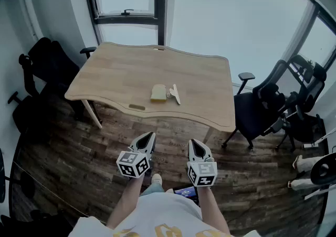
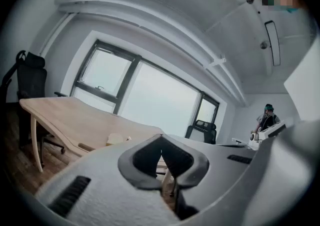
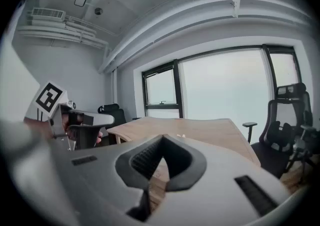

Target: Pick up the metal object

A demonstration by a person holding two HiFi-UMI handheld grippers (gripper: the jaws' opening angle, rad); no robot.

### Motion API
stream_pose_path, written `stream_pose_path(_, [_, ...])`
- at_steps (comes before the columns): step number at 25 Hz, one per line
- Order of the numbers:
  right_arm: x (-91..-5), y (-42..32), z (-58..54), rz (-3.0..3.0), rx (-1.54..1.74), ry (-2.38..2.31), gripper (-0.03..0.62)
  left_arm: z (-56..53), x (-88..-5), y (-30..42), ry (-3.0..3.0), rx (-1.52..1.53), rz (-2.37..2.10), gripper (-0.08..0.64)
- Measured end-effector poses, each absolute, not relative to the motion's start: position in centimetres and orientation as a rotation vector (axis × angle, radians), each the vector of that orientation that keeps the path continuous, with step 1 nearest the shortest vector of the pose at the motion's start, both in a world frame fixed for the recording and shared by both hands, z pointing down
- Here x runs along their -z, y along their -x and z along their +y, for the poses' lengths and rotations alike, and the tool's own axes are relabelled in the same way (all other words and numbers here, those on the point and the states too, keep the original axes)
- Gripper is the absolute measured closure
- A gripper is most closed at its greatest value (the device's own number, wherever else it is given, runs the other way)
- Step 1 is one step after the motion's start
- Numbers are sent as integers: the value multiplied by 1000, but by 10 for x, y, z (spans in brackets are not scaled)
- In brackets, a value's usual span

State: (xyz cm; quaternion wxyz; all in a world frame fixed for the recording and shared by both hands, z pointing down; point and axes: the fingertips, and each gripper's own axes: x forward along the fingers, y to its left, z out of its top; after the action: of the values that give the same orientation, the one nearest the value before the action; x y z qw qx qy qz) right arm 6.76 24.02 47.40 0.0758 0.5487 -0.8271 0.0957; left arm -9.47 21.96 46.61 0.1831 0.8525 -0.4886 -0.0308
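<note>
left gripper (image 1: pixel 150 135), right gripper (image 1: pixel 195 142) — both pressed together, empty | metal object (image 1: pixel 175 94) on desk (image 1: pixel 115 73), just right of tan block (image 1: pixel 158 92), well apart from us | risk: arriving unopened — we'd shove it against the block

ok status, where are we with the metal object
Both shut, empty: left gripper, right gripper, short of the table. On it, untouched: metal object, beside a yellowish block. Nothing in the way.
</note>
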Motion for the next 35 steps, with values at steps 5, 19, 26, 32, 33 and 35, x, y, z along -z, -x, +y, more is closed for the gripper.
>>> stream_pose_path(5, [-473,-68,245,-2481,-277,-1642,581,227,-469,94,-2410,58,-1371,540])
stream_pose_path(19, [-474,-94,238,-2456,-291,-1720,581,217,-464,82,-2410,124,-1317,540])
stream_pose_path(26, [-487,-95,210,-2468,-342,-1686,581,189,-480,82,-2375,89,-1341,540])
stream_pose_path(32, [-505,-94,164,-2448,-377,-1649,581,145,-499,75,-2389,16,-1348,540])
stream_pose_path(33, [-509,-93,153,-2444,-383,-1647,581,133,-500,75,-2402,1,-1363,540])
stream_pose_path(35, [-514,-91,127,-2434,-394,-1640,581,108,-503,78,-2424,-27,-1392,540])
